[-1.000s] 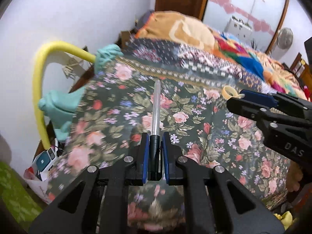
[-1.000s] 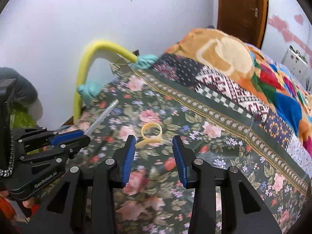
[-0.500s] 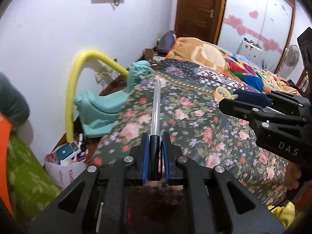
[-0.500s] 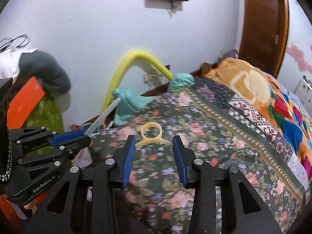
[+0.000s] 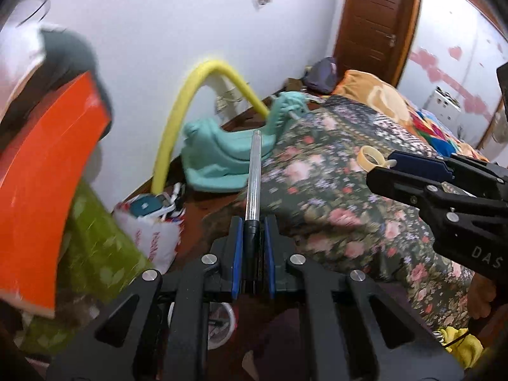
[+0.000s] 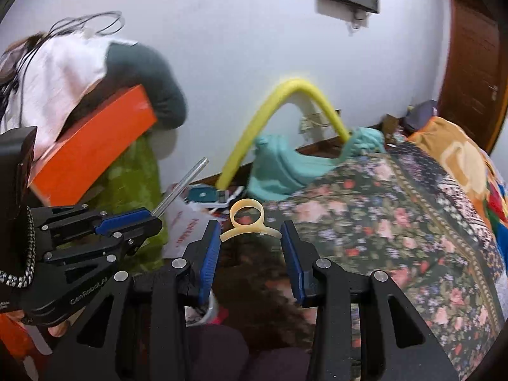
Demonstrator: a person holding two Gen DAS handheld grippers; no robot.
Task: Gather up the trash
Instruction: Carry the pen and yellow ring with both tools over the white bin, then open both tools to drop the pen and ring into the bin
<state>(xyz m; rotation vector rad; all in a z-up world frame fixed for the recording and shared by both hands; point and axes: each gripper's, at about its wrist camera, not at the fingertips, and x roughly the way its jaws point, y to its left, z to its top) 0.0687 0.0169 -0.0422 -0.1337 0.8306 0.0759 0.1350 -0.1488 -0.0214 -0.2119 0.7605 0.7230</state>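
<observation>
Blurred floral bedspread (image 5: pixel 333 190) behind clear tube (image 5: pixel 255 171)

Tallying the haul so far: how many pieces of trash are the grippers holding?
2. A clear tube clamped in the left gripper; a yellowish plastic ring between the right gripper's pads. More may lie out of view.

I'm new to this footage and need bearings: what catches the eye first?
A clear plastic tube with a black end juts from the shut left gripper. A pale yellow plastic ring tab sits pinched in the right gripper. Behind, a yellow foam arch curves beside the floral bedspread.
</observation>
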